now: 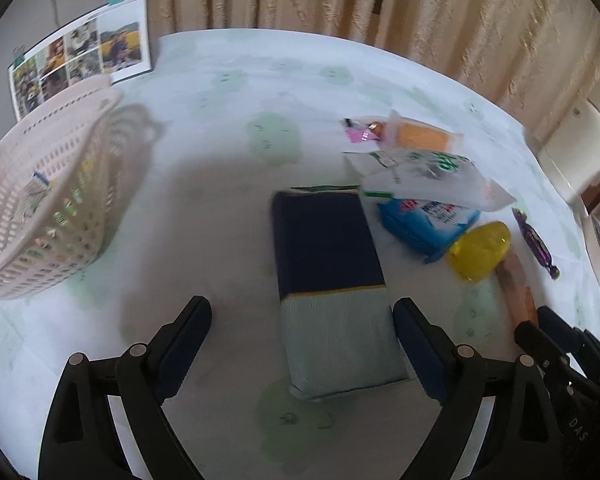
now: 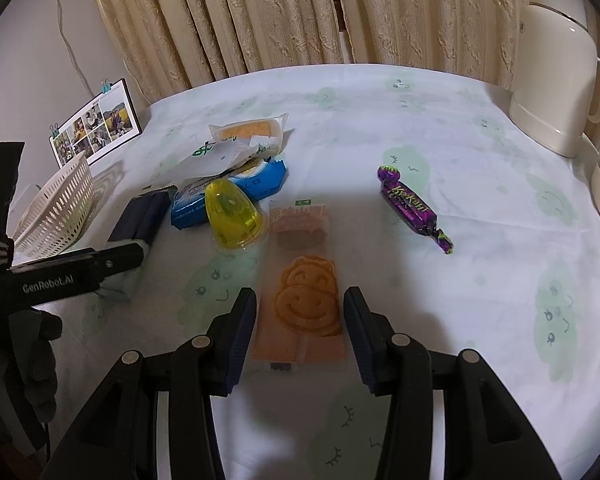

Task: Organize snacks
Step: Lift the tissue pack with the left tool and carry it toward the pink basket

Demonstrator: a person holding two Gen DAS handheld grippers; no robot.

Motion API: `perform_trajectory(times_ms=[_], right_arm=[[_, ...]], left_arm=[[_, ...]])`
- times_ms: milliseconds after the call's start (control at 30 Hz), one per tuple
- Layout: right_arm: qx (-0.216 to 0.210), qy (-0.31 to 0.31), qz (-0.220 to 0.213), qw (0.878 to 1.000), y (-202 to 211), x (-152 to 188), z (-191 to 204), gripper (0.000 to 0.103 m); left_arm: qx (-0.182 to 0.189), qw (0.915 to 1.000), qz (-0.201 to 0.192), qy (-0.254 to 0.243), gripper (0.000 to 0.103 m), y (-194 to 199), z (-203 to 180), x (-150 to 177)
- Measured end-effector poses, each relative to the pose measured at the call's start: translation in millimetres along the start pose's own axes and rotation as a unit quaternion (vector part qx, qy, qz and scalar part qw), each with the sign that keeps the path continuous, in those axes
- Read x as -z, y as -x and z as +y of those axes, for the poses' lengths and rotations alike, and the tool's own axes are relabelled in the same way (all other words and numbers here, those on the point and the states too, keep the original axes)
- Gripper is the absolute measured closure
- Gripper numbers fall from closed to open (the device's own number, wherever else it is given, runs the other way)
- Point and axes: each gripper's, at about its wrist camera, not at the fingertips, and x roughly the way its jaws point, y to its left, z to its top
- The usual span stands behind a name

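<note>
A navy and pale green packet point(image 1: 332, 292) lies on the table between the open fingers of my left gripper point(image 1: 302, 320), nearer the right finger. A white slotted basket point(image 1: 40, 196) with some snacks inside sits to the left. My right gripper point(image 2: 300, 316) is open around the lower end of an orange smiley-face biscuit packet point(image 2: 304, 296). Beyond lie a yellow jelly cup point(image 2: 230, 216), a blue packet point(image 2: 236, 188), a white and green packet point(image 2: 224, 152), an orange cake packet point(image 2: 248, 130) and a purple candy point(image 2: 412, 204). The left gripper point(image 2: 112, 264) shows at the left of the right wrist view.
A cream kettle point(image 2: 552, 68) stands at the table's far right corner. A photo calendar point(image 2: 96, 128) leans against the wall behind the basket. Curtains hang behind the table. A gloved hand point(image 2: 24, 360) holds the left gripper. The tablecloth point(image 2: 460, 280) is white with green faces.
</note>
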Motion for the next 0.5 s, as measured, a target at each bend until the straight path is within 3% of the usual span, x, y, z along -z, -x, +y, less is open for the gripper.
perform_trajectory(times_ms=[200, 233, 400, 500], right_arm=[[0.0, 0.0, 0.0, 1.0, 0, 1, -1, 0.059], [0.0, 0.001, 0.0, 1.0, 0, 1, 0, 0.059], [0.0, 0.001, 0.0, 1.0, 0, 1, -1, 0.059], [-0.001, 0.0, -0.001, 1.0, 0, 1, -1, 0.06]], left_arm=[[-0.005, 0.9999, -0.01, -0.007, 0.015, -5, -4, -5], [-0.009, 0.9998, -0.014, -0.014, 0.018, -6, -7, -6], [-0.011, 0.9988, -0.034, -0.034, 0.05, -4, -14, -7], [0.013, 0.9988, -0.039, -0.025, 0.052, -2, -10, -6]])
